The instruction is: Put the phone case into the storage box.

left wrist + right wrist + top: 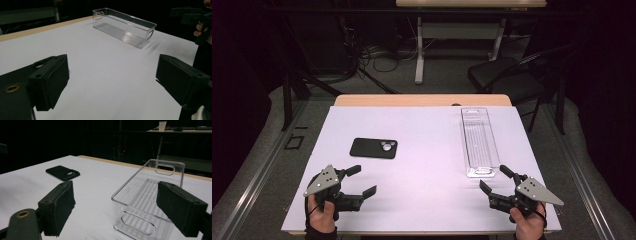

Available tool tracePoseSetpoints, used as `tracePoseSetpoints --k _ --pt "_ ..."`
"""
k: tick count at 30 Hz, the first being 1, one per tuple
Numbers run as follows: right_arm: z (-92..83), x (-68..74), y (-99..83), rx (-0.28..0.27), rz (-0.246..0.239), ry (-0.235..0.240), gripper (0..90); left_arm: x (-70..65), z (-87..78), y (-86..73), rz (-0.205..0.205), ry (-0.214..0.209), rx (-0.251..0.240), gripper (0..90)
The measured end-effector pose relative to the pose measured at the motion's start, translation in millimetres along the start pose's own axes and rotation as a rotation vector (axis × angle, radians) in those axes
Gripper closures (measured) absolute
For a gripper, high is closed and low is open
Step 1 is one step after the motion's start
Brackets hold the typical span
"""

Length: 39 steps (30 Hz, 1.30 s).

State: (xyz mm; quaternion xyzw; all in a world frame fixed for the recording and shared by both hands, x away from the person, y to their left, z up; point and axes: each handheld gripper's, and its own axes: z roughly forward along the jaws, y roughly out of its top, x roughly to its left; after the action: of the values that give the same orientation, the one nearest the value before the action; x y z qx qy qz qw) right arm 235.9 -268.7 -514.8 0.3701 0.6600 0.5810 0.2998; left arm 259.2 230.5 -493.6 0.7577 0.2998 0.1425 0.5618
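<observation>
Tongs apart over a white counter

Both tongs hover low near the front edge of the counter (pixel 422 210), each with jaws spread wide and nothing between them. The left tongs (pixel 361 181) sit at the near left, below a black phone case (pixel 373 148) that lies flat left of centre. The right tongs (pixel 494 179) point at the near end of a clear plastic bin (pixel 479 142), just short of it. The bin stands upright and runs lengthwise along the right side, well apart from the phone case.
</observation>
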Motion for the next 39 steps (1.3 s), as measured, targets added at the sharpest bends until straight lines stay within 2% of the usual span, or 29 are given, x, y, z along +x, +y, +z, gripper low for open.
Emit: tracePoseSetpoints --k 6,12,15,20,25,30,33,35,37,39 --pt "-2.4 -2.0 -3.0 0.021 -0.001 -0.005 14.4 1.8 4.1 -0.5 -0.020 -0.004 0.011 11.7" --pt "-1.6 -4.8 -3.8 0.031 0.004 -0.019 14.4 4.8 9.5 -0.8 -0.053 0.021 0.035 11.5" --pt "0.2 -5.4 -4.1 0.036 -0.003 -0.021 14.4 6.7 13.2 -0.3 -0.065 0.019 0.050 11.1" --pt "-0.5 -6.3 -4.4 0.035 -0.001 -0.029 14.4 7.7 18.7 -0.1 -0.087 -0.008 0.089 0.7" --pt "0.3 -3.2 -4.5 0.041 -0.022 -0.020 14.4 9.2 22.5 6.7 -0.101 0.050 0.138 0.5" --pt "0.0 -2.3 -4.7 0.041 -0.026 -0.018 14.4 11.9 26.4 17.7 -0.115 0.073 0.170 0.5" --pt "-0.5 -3.0 -5.9 0.047 -0.020 -0.016 14.4 16.7 26.6 27.0 -0.126 0.113 0.171 1.0" --pt "-0.6 -3.4 -5.9 0.044 -0.018 -0.020 14.4 24.1 26.8 34.1 -0.147 0.142 0.169 6.9" --pt "-0.6 -3.5 -5.4 0.043 -0.018 -0.021 14.4 31.0 27.0 39.7 -0.167 0.145 0.165 14.0" --pt "-0.2 -3.8 -5.0 0.042 -0.021 -0.021 14.4 36.8 28.7 46.4 -0.179 0.155 0.171 16.2"
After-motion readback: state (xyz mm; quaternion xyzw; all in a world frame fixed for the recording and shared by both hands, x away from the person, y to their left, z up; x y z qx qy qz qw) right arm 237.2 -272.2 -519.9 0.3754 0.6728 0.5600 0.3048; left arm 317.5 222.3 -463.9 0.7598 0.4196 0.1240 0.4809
